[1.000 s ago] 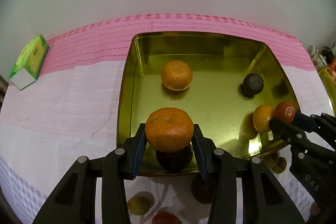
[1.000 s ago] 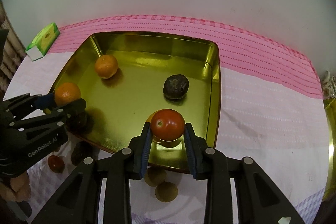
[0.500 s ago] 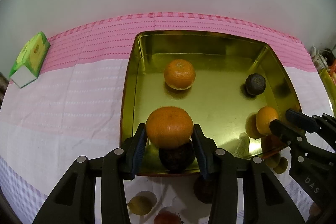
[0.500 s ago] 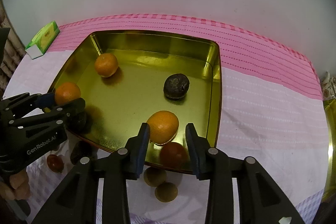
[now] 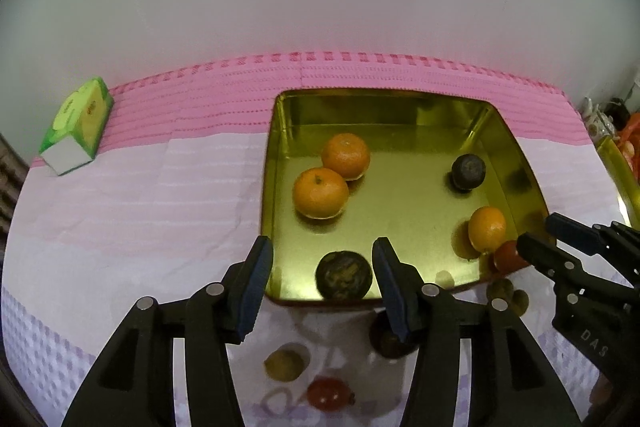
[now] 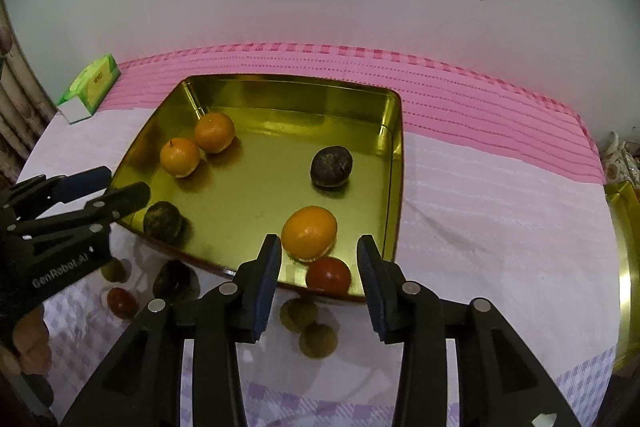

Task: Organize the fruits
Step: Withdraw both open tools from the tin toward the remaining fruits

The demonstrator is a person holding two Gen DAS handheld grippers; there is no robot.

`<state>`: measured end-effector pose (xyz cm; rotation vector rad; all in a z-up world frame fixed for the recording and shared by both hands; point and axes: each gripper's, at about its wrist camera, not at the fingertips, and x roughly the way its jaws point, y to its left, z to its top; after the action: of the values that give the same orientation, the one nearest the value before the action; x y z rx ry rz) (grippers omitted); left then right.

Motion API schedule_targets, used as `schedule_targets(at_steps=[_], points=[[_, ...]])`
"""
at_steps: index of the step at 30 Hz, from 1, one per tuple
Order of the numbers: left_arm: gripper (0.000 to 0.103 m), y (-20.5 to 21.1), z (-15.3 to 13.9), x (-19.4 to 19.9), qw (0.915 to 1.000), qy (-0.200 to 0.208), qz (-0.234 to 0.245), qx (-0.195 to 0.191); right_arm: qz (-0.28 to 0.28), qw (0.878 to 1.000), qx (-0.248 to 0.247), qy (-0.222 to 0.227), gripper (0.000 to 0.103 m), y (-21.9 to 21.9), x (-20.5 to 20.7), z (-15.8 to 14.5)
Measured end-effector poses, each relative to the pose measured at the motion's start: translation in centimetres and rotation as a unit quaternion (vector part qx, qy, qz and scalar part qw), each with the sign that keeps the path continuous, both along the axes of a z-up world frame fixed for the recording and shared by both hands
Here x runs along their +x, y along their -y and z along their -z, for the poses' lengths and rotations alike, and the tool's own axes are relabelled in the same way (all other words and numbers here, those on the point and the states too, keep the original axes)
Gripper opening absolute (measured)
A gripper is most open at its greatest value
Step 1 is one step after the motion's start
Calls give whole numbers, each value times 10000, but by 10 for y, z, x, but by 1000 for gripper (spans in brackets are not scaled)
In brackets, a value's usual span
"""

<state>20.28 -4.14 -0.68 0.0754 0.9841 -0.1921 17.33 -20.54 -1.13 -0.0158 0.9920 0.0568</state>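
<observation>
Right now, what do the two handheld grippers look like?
Both are black plastic with silver rivets and dark blue finger pads. The left gripper reads "GenRobot.AI" in white on its side in the right wrist view; the right gripper shows "DAS". No cables or sleeves visible.

A gold tray on a pink cloth holds three oranges, two dark fruits and a tomato between the right gripper's spread, empty fingers.

left wrist view: looks down steeply, close, over the near-left edge of the gold tray, toward the wall | right wrist view: same steep, close look over the tray's near-right corner | shared: tray interior, pink cloth beyond it, green box left of the tray
</observation>
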Motion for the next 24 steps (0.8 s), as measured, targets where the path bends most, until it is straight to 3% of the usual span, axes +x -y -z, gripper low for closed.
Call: schedule_targets(at_steps=[11,24], points=[[53,-31,-15,-41,9996,149,-225,50,107,9998,32,149,37,10,-38,-12],[53,-40,28,-100,9988,-294,-385,9,126,9997,51,-221,37,13,-89,26]])
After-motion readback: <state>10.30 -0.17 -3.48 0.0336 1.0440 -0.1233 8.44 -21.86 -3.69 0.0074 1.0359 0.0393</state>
